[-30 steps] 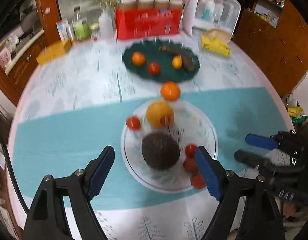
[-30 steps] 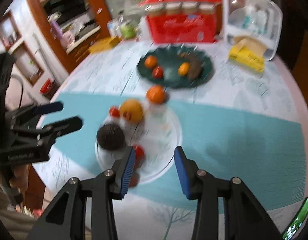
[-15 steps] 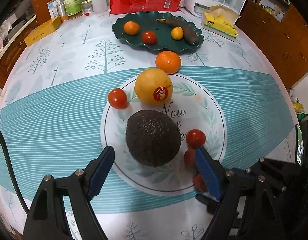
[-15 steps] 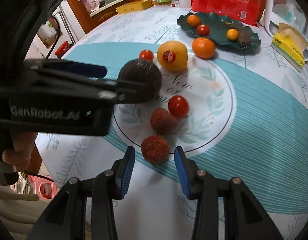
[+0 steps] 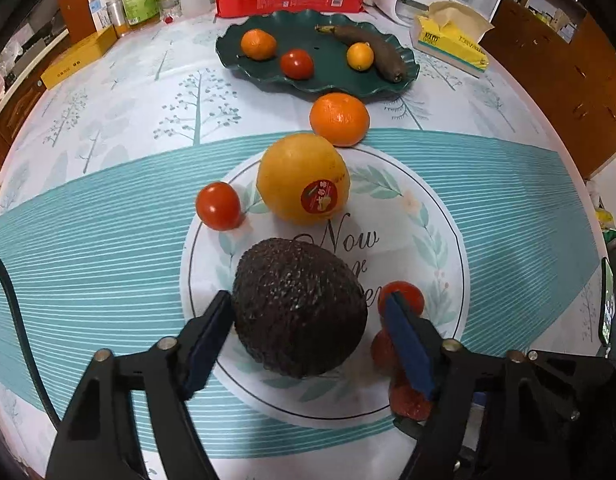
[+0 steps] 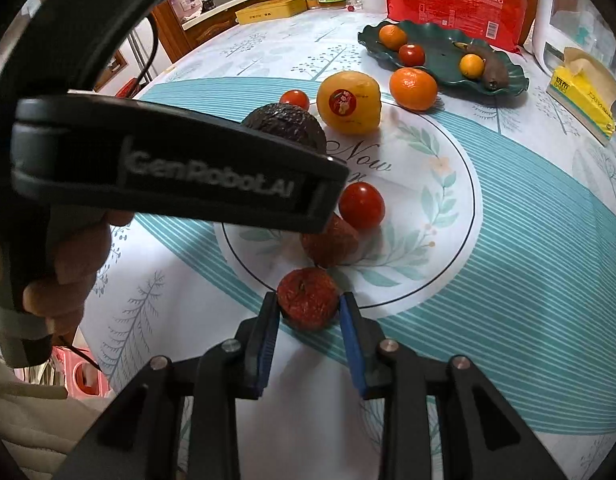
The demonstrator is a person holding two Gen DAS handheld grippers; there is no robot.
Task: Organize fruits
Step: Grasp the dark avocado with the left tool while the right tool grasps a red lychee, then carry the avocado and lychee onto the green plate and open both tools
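Two closing grippers: left gripper around avocado, right gripper apparently pinching wrinkled red fruit.

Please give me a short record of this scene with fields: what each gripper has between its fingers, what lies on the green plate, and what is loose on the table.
left gripper: closing around the avocado; right pad not yet touching
right gripper: closing on the near lychee; pads at its sides
green plate: small orange, tomato, kumquat, dark banana
loose on table: large yellow orange, mandarin, two tomatoes, second lychee
task stage: nothing lifted yet
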